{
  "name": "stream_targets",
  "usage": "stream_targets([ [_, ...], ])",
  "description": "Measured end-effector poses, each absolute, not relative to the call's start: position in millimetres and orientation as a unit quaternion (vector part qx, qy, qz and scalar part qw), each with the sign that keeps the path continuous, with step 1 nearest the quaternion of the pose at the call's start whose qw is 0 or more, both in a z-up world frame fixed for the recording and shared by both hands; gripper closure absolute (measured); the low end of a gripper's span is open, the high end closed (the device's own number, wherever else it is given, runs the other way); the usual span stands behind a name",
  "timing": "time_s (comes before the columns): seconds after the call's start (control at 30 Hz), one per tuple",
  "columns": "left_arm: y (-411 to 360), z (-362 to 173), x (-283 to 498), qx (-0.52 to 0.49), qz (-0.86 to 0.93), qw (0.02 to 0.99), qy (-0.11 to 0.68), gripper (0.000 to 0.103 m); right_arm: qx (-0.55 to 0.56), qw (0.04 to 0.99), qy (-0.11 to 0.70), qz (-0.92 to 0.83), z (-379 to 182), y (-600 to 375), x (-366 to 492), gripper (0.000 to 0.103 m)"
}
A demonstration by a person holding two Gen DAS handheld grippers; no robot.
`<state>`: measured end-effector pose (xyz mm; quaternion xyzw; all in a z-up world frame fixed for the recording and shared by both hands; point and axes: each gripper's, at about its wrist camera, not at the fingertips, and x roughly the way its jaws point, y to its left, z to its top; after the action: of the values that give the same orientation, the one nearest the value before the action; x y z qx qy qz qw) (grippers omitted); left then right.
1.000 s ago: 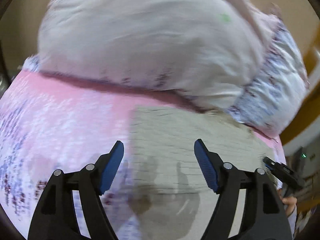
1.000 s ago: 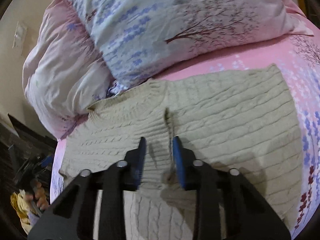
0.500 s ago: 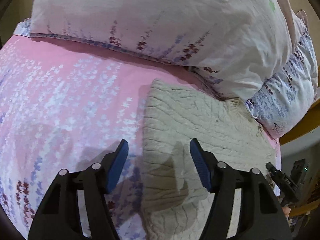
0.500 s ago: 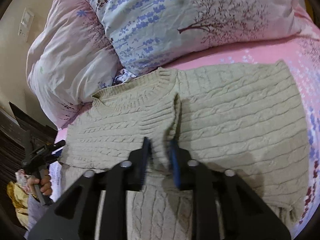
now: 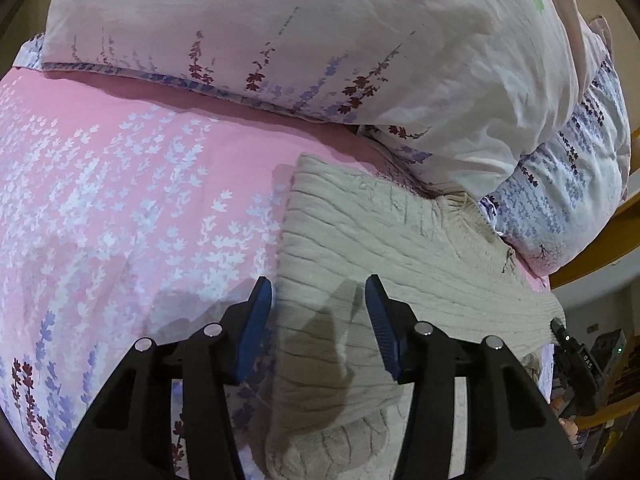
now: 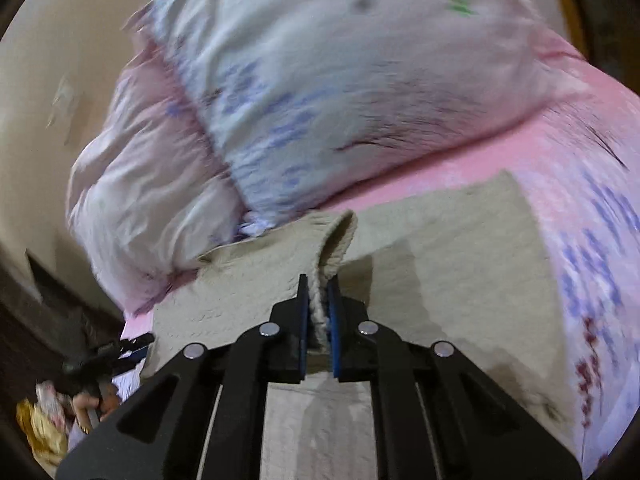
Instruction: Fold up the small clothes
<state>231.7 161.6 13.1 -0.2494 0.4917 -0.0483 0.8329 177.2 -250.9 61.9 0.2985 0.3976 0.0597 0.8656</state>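
Two risks are showing: the thin pinched ridge may be slipping out as the right gripper (image 6: 318, 300) is lifting, or dragging the whole cable-knit sweater (image 5: 400, 248) across the pink floral bedsheet (image 5: 120, 184). Its jaws are clenching that fold; the left gripper (image 5: 318, 320) is hovering with jaws parted, straddling the sweater's left edge.
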Motion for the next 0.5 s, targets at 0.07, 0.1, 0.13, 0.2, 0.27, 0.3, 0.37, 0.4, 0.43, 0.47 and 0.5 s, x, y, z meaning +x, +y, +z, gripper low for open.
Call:
stream_targets([
  [0.07,160.2,13.5,232.6,-0.249,-0.050,0.833,0.492,0.053,0.305,0.849,0.429,0.043,43.0,-255.3,175.5,0.095],
  [0.1,158.5,13.5,233.9,-0.248,-0.052,0.833,0.492,0.053,0.309,0.842,0.439,0.041,34.9,-255.4,175.1,0.095],
  [0.13,157.6,13.8,234.8,-0.248,-0.054,0.833,0.492,0.053,0.318,0.836,0.445,0.042,28.7,-257.2,174.5,0.095],
  [0.2,155.6,14.1,236.0,-0.248,-0.053,0.833,0.493,0.057,0.323,0.836,0.441,0.047,30.8,-258.5,173.7,0.095],
  [0.27,155.2,13.4,237.5,-0.249,-0.050,0.832,0.494,0.073,0.314,0.841,0.437,0.052,36.9,-256.8,174.1,0.095],
  [0.3,155.7,13.1,238.4,-0.252,-0.050,0.832,0.493,0.087,0.307,0.844,0.436,0.055,40.3,-254.9,174.8,0.095],
  [0.37,157.7,14.1,239.7,-0.262,-0.060,0.830,0.489,0.094,0.296,0.850,0.432,0.058,44.7,-252.1,175.4,0.095],
  [0.4,159.0,16.7,239.9,-0.262,-0.062,0.832,0.485,0.094,0.292,0.853,0.427,0.063,47.3,-249.8,176.4,0.095],
  [0.43,160.5,18.4,239.9,-0.260,-0.062,0.835,0.481,0.095,0.289,0.858,0.419,0.068,51.1,-248.5,176.4,0.095],
  [0.47,163.1,20.6,239.9,-0.262,-0.063,0.837,0.475,0.095,0.289,0.861,0.413,0.073,53.2,-247.4,175.7,0.095],
  [0.5,166.0,21.2,240.2,-0.264,-0.063,0.838,0.473,0.095,0.285,0.863,0.410,0.075,54.8,-246.4,175.4,0.095],
])
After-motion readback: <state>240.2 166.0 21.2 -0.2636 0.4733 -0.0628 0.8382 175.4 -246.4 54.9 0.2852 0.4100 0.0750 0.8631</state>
